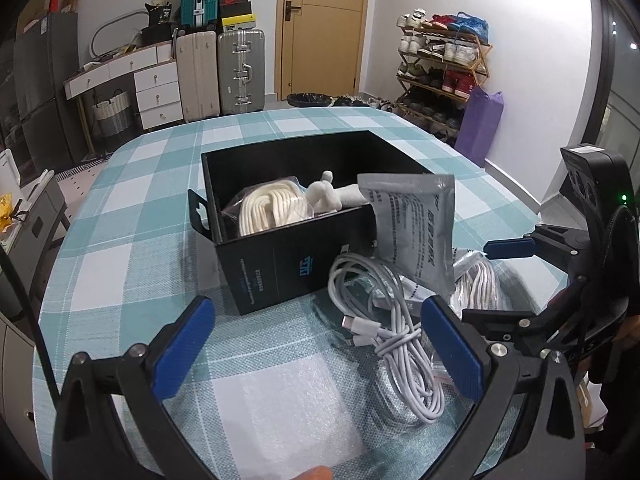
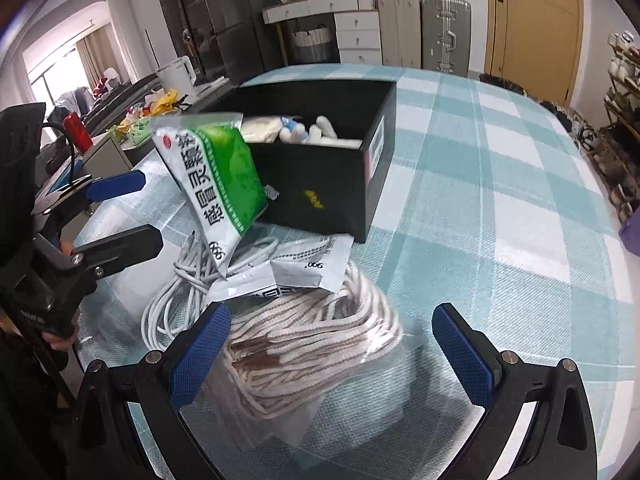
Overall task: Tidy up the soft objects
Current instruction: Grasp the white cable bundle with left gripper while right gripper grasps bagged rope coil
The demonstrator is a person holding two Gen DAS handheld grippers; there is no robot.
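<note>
A black box [image 1: 280, 264] [image 2: 320, 184] stands on the checked table and holds a bagged white rope [image 1: 268, 208] and a white soft figure [image 1: 326, 194]. A green-and-white sachet [image 2: 218, 176], grey on its back [image 1: 416, 228], leans against the box. A coiled white cable [image 1: 392, 336] [image 2: 172, 304] lies in front of the box. A bagged brown-and-white cord [image 2: 312, 344] [image 1: 480, 284] lies beside it, under a second sachet [image 2: 304, 264]. My left gripper [image 1: 320, 344] is open, low beside the cable. My right gripper [image 2: 332, 352] is open, its pads on either side of the bagged cord.
A bubble-wrap sheet [image 1: 280, 408] lies under the left gripper. The checked tablecloth [image 2: 500, 200] stretches right of the box. Suitcases [image 1: 220, 72], a white drawer unit [image 1: 156, 92] and a shoe rack [image 1: 444, 68] stand beyond the table.
</note>
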